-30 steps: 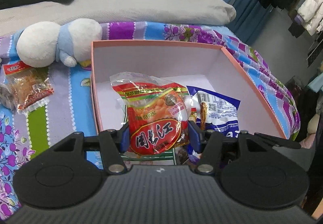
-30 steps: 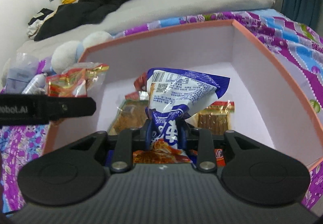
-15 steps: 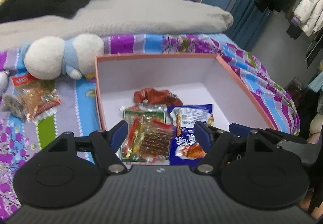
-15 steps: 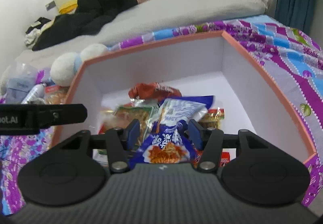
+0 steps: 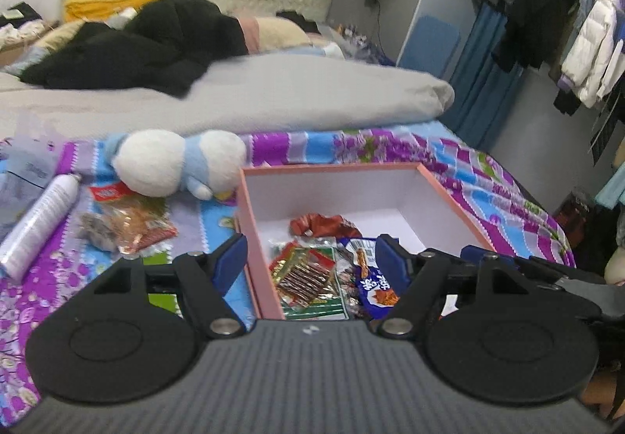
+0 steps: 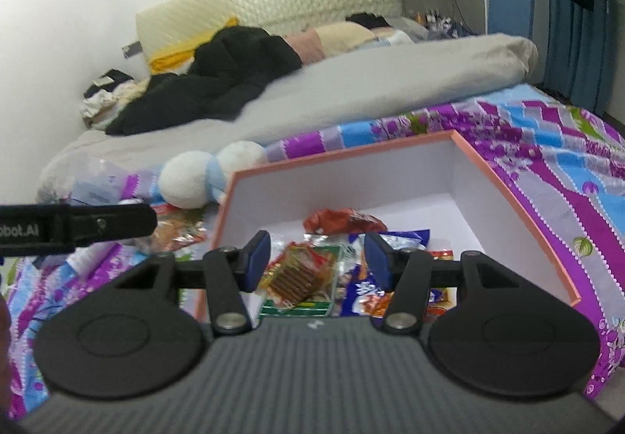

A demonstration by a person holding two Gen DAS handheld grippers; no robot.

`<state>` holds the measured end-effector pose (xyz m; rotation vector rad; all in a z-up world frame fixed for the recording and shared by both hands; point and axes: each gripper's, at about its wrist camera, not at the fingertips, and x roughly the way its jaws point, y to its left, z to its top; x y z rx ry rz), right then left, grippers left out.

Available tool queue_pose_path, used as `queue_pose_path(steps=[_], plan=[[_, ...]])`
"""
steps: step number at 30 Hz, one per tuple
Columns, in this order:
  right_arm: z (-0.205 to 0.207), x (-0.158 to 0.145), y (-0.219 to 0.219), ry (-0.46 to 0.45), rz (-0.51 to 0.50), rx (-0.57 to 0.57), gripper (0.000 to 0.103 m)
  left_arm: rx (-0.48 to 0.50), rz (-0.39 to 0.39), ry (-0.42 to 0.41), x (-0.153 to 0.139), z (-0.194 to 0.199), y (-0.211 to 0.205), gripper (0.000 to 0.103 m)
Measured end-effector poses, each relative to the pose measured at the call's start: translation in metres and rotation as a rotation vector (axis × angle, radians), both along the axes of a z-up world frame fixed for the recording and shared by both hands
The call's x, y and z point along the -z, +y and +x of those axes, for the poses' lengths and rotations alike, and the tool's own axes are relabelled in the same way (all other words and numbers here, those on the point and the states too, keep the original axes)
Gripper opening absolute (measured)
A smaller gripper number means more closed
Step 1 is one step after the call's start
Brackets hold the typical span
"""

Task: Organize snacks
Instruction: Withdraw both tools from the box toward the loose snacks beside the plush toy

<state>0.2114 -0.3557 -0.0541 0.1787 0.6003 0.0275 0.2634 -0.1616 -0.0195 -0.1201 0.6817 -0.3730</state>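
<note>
Your inventory: snack packets (image 5: 308,274), glossy crinkled plastic film; box (image 5: 258,238), matt card; plush toy (image 5: 175,164), upper left, fuzzy cloth; bedsheet (image 6: 547,160), printed cloth; canister (image 5: 35,223), shiny metal.

The right gripper (image 6: 317,260) hangs empty above the pink box (image 6: 511,195), jaws just parted. Below its fingers lie a brown snack packet (image 6: 299,279) and a blue packet (image 6: 363,297); a plush toy (image 6: 199,180) sits beyond, leftward.

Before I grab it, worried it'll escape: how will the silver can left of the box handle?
The can lies on its side, so a nudge would probably roll it. Its smooth shiny wall looks slippery. It seems rigid, so a firm grip across the body should hold.
</note>
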Motion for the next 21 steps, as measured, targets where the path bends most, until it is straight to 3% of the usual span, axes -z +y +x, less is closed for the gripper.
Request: queue_pose_path(steps=[10,21], plan=[[-0.036,-0.025,0.035,-0.089,0.016,-0.065,0.056,-0.089,-0.014,-0.064,-0.016,-0.056,0.055,0.076],[-0.074,-0.019,0.087,-0.121,-0.005,-0.158,0.056,-0.174,-0.022,-0.073,0.004,-0.108,0.117,0.076]])
